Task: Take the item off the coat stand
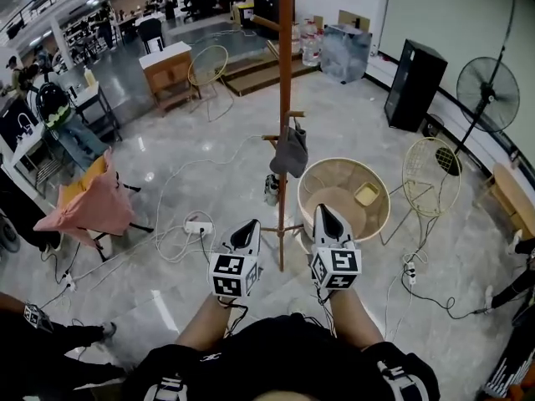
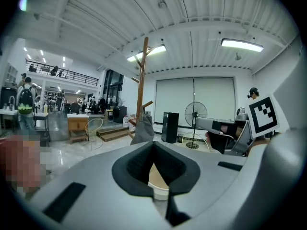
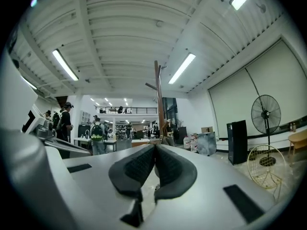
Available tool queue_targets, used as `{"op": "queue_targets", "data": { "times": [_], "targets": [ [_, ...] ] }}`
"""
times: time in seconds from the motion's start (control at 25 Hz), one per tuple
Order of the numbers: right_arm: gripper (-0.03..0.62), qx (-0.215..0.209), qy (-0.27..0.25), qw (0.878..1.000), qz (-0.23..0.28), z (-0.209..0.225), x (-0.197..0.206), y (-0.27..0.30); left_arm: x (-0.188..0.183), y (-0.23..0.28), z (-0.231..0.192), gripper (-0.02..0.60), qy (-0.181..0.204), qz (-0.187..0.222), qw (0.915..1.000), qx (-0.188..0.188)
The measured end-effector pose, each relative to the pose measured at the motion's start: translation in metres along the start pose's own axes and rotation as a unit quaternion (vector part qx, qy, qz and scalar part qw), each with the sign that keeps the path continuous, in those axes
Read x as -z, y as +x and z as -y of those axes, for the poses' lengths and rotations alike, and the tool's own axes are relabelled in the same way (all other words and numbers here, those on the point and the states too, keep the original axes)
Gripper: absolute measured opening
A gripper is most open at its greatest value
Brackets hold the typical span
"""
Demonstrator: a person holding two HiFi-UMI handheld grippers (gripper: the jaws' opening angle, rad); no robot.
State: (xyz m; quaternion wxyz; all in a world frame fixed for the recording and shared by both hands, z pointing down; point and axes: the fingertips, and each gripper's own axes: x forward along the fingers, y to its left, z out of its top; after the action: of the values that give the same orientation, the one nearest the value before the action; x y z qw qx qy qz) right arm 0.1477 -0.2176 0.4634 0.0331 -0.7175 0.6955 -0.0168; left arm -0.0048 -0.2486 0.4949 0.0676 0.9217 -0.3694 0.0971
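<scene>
Head view, left gripper (image 1: 252,224), right gripper (image 1: 322,210) level, facing coat stand (image 1: 285,73)

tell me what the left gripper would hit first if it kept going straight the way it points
Likely the grey item hanging on the coat stand, which sits just above the shut tips of the left gripper in its view. Nothing nearer shows, though depth is unclear.

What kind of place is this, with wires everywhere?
Probably a big open workshop or studio hall, not a home. A power strip lies with its cables on the shiny floor, a standing fan is set up at the side, and work desks fill the far end.
</scene>
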Motion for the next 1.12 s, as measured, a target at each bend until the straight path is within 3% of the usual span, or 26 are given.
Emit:
{"op": "queue_targets", "data": {
  "times": [0.44,0.68,0.8,0.88,1.0,1.12],
  "targets": [
    [0.014,-0.046,0.003,0.999,-0.005,0.103,-0.004,0.12,-0.038,0.143,-0.001,0.012,-0.001,-0.003,0.9992,-0.039],
    [0.014,-0.064,0.0,0.998,0.002,0.109,-0.008,0.165,-0.043,0.174,-0.023,0.012,-0.003,-0.009,0.9987,-0.05],
    [0.015,-0.094,0.006,0.995,0.03,0.1,-0.016,0.178,-0.049,0.18,-0.036,0.012,-0.002,-0.003,0.9987,-0.051],
    [0.222,-0.121,0.01,0.992,0.043,0.092,-0.021,0.19,-0.054,0.184,-0.045,0.012,-0.001,0.002,0.9986,-0.053],
    [0.288,-0.128,-0.01,0.992,0.01,0.088,-0.009,0.214,-0.06,0.187,-0.054,0.012,0.005,0.01,0.9985,-0.054],
    [0.313,-0.135,-0.035,0.99,-0.034,0.079,0.012,0.238,-0.064,0.184,-0.065,0.012,0.006,0.014,0.9981,-0.059]
  ]
}}
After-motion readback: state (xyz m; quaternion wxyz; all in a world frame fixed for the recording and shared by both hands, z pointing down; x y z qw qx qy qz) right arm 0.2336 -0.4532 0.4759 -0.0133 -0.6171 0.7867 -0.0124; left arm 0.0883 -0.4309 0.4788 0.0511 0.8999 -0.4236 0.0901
